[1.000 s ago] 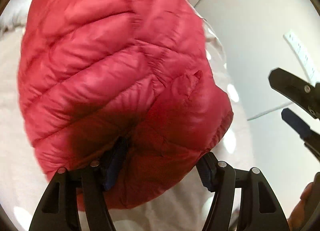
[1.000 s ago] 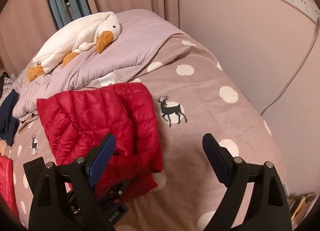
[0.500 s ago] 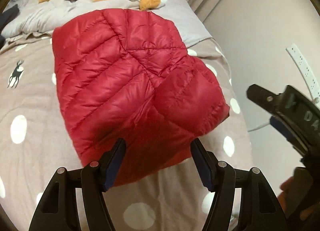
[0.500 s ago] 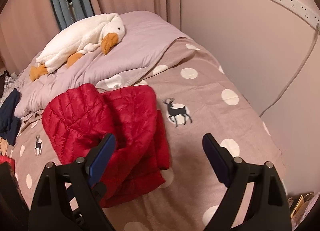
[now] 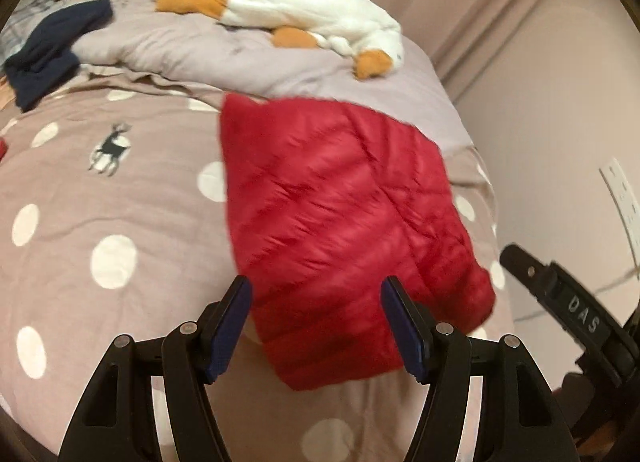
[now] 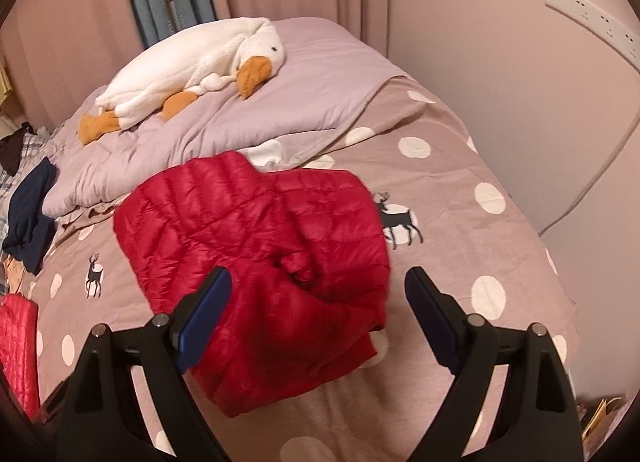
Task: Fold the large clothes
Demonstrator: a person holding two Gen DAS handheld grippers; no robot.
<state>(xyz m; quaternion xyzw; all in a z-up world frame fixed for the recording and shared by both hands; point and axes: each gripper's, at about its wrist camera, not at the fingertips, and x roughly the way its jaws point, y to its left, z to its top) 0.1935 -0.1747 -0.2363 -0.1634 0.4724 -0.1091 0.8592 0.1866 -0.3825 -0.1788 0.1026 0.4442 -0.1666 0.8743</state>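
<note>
Left wrist view: the puffy red quilted down jacket (image 5: 340,218) lies folded into a rough rectangle on the taupe polka-dot bedspread with deer prints (image 5: 112,190).
Left gripper (image 5: 316,326): jaws spread, nothing between the pads, hanging just above the jacket's near edge.
Right gripper (image 6: 318,316): spread wider, empty too, above the jacket's near right corner.
Key relation: the jacket lies straight ahead and below both grippers; its long axis runs away from them, toward the lilac duvet (image 6: 304,90) and the white plush goose with orange beak (image 6: 192,70).
Nearer hand: judging by the views, the left sits closer over the bundle's middle.
Loose end: a small red cuff (image 6: 298,266) pokes up from the top layer.
Containers: none in sight.
Also here: a dark navy garment (image 5: 44,50) at the far left, well apart.
</note>
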